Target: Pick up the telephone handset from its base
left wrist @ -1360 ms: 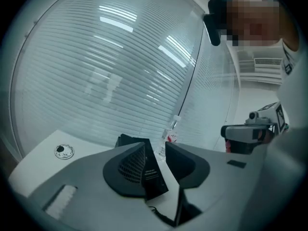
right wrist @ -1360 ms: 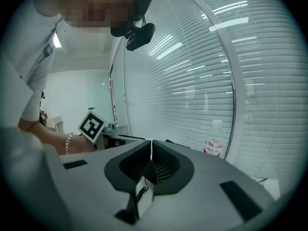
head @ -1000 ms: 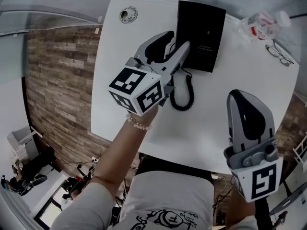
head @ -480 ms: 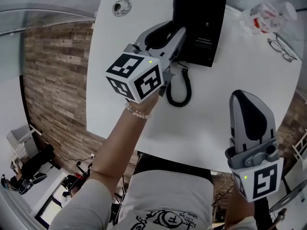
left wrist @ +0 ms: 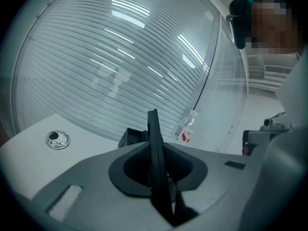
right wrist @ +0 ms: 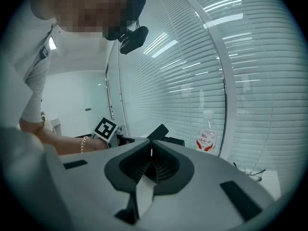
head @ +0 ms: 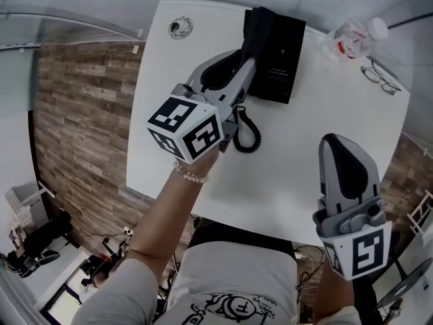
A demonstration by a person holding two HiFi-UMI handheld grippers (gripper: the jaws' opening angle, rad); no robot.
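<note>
Over base [head: 283, 49], slim black handset [left wrist: 155, 158] between closing left gripper [head: 245, 58] jaws, right gripper [head: 335, 142] closed

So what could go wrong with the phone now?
1. The left gripper's jaws are closing on the handset, which stands thin edge-up between them. It might twist or slip out.
2. The curly cord lies looped on the table. A high lift could pull it tight and drag the base along.

Plastic bottle [head: 350, 39] and spectacles [head: 379, 78] near white table's [head: 291, 161] far corner; round grommet [head: 180, 27] opposite.
</note>
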